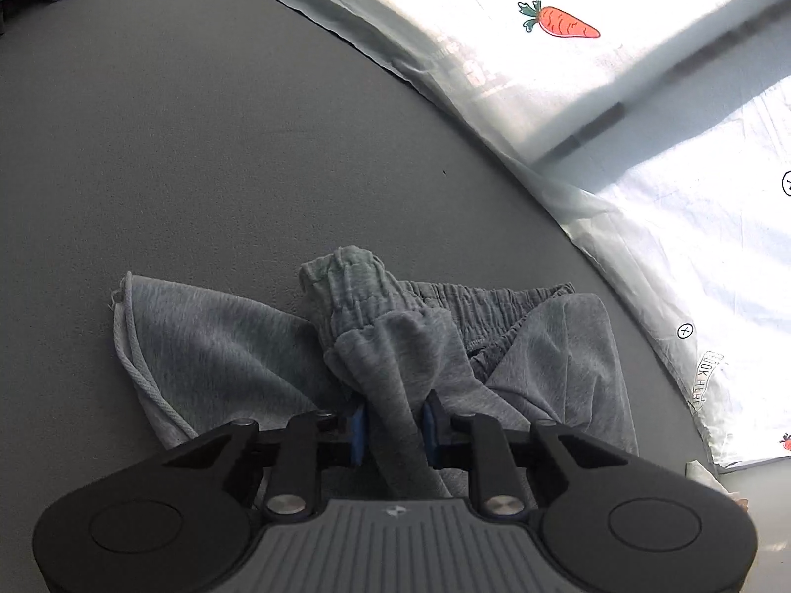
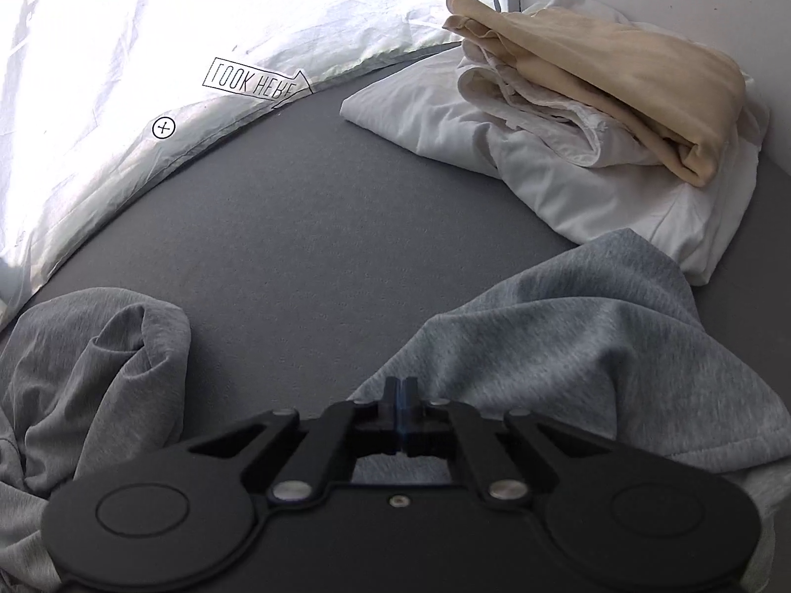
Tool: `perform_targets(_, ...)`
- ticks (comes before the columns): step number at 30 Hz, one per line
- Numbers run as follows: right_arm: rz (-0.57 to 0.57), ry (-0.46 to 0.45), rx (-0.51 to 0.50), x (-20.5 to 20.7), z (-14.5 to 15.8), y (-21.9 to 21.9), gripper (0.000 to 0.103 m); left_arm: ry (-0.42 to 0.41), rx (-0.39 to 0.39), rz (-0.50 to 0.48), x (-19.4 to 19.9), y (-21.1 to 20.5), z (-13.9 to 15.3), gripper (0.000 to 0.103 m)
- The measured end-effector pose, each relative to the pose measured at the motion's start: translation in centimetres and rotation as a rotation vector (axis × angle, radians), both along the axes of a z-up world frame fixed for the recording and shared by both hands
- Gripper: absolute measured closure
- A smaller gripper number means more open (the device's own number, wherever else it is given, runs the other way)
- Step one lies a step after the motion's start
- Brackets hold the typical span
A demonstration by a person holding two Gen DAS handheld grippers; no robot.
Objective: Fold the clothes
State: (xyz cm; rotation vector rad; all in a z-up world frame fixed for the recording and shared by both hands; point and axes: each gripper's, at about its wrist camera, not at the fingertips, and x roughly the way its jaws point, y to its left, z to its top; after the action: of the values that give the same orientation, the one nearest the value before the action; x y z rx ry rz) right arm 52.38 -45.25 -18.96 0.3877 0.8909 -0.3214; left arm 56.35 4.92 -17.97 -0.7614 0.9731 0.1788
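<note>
Left gripper (image 1: pixel 394 427): nearest the lens in the left wrist view, its 2 blue pads (image 1: pixel 357 432) are clamped on a bunched fold of the grey sweatpants (image 1: pixel 390 375), the cloth rising between them in a thick ridge.

Right gripper (image 2: pixel 401 412): its 2 fingers are pressed together, tips meeting at the edge of the grey fabric; whether a thin hem is pinched between them cannot be told from this view.

Grey sweatpants: heaped on the dark grey mat (image 1: pixel 197 148) just ahead of the left gripper, with the gathered elastic waistband (image 1: pixel 487 296) lying across the far side and a ribbed cuff (image 1: pixel 346 272) folded up over the middle. In the right wrist view the same heather-grey cloth (image 2: pixel 583 336) spreads to both sides of the closed fingers.

Drawstring (image 1: pixel 126 346): a pale cord trails along the left edge of the garment, touching the mat.

Folded stack (image 2: pixel 593 113): farther off, at the right of the right wrist view, a tan garment (image 2: pixel 628 74) rests on top of folded white cloth, well apart from the gripper and near a pale wall.

White sheet (image 1: pixel 618 74): beyond the mat's far edge, brightly sunlit, printed with a carrot (image 1: pixel 561 22), small circled crosses and a "LOOK HERE" arrow label (image 2: pixel 257 81).
</note>
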Motion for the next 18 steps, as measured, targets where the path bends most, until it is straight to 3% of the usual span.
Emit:
perform_targets(4,0.061,-0.164,-0.076,0.3,4.9,0.9,0.103,-0.119,-0.012,0.038,-0.1,2.0,3.6,0.095)
perform_targets(7,0.102,-0.233,-0.091,1.2,8.3,1.5,0.103,-0.226,-0.017,0.078,-0.5,3.8,7.5,0.096)
perform_targets(9,0.112,-0.271,-0.079,1.3,9.8,1.9,0.103,-0.325,0.025,0.096,-1.3,4.7,10.9,0.096)
perform_targets(14,0.153,-0.275,-0.088,-0.6,9.9,3.3,0.102,-0.533,0.050,0.159,-6.9,7.7,18.4,0.097)
perform_targets(16,0.160,-0.248,-0.062,-1.8,8.8,3.7,0.102,-0.571,0.073,0.209,-10.2,9.0,19.8,0.097)
perform_targets(18,0.167,-0.210,-0.041,-3.1,7.4,4.1,0.102,-0.550,0.101,0.283,-13.6,10.7,19.5,0.097)
